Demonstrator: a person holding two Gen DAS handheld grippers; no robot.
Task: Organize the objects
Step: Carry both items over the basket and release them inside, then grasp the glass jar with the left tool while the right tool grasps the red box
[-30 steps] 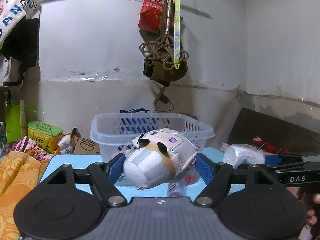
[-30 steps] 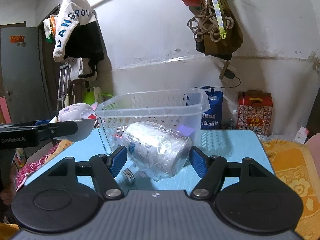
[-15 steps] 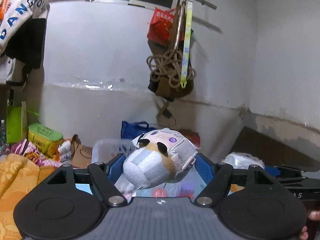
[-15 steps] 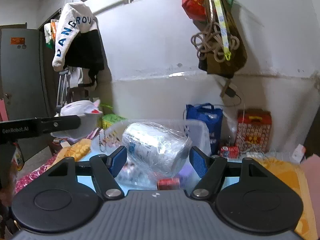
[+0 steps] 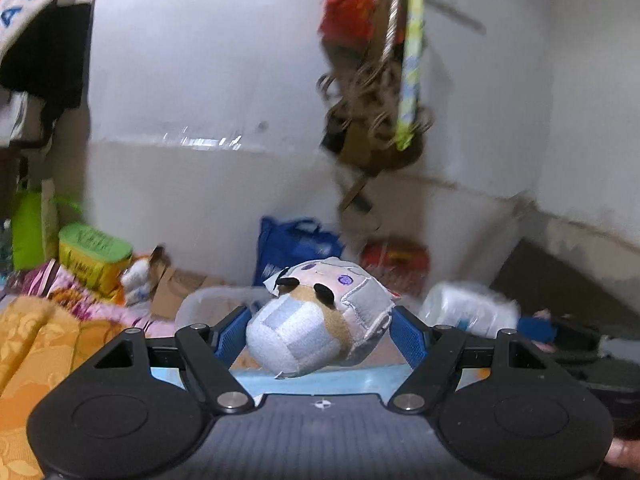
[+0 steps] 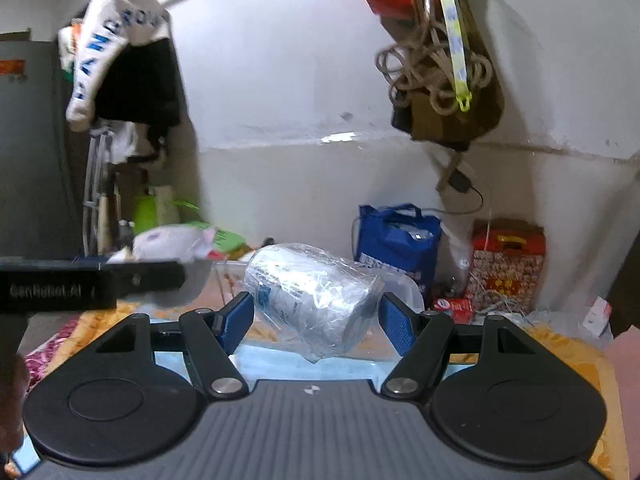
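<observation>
My left gripper [image 5: 320, 330] is shut on a small grey-and-white plush doll [image 5: 316, 320], held high above the clear plastic basket [image 5: 208, 304], whose rim shows just below and behind it. My right gripper [image 6: 316, 316] is shut on a plastic-wrapped roll [image 6: 312, 300], also held above the basket [image 6: 404, 292]. In the right wrist view the left gripper's arm [image 6: 92, 284] and the doll [image 6: 172, 242] show at the left. In the left wrist view the wrapped roll [image 5: 468, 310] shows at the right.
The blue table [image 5: 312, 380] lies below both grippers. Behind it stand a blue bag [image 6: 396, 240], a red patterned box [image 6: 508, 268] and a green tin [image 5: 94, 254]. Orange cloth [image 5: 36, 344] lies at the left. Rope and bags [image 6: 440, 80] hang on the wall.
Both grippers have risen with their loads. The basket has dropped from the middle of each view to just behind the fingers.
</observation>
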